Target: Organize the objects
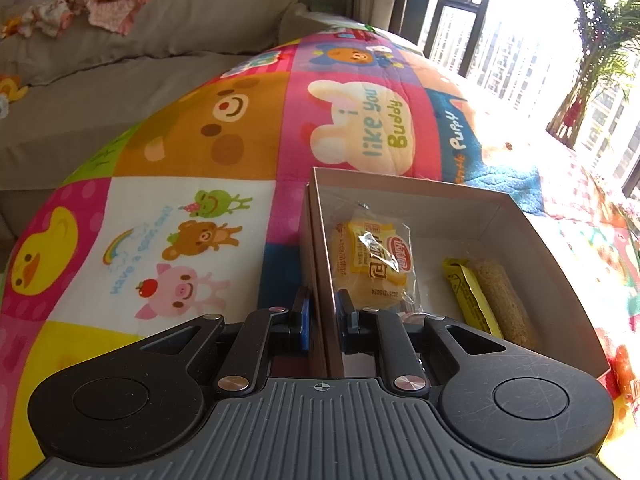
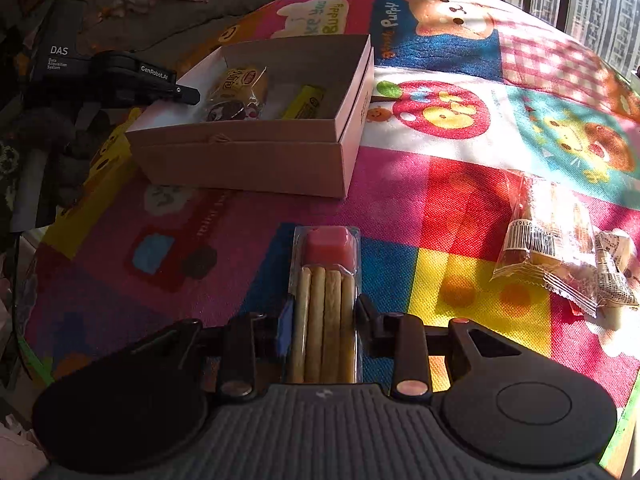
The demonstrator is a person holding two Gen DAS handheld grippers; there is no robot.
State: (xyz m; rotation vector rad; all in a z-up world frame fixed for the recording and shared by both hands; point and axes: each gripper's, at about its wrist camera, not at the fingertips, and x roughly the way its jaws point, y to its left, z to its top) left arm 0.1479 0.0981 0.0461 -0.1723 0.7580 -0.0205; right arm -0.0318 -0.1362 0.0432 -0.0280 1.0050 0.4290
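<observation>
An open cardboard box (image 1: 532, 236) sits on the colourful cartoon mat (image 1: 192, 216). It holds a bun in a yellow wrapper (image 1: 372, 264), a yellow sachet (image 1: 468, 296) and a brown grain bar (image 1: 504, 304). My left gripper (image 1: 323, 316) is shut on the box's near wall, one finger inside and one outside. From the right wrist view that gripper (image 2: 188, 94) shows at the box's (image 2: 248, 152) far left side. My right gripper (image 2: 324, 320) is shut on a clear pack of biscuit sticks with pink dip (image 2: 326, 276), which lies on the mat in front of the box.
Two loose wrapped snacks (image 2: 548, 236) (image 2: 616, 268) lie on the mat to the right of my right gripper. A grey sofa (image 1: 120, 80) with clothes on it runs along the mat's far left. A window and a potted plant (image 1: 592, 60) are at the far right.
</observation>
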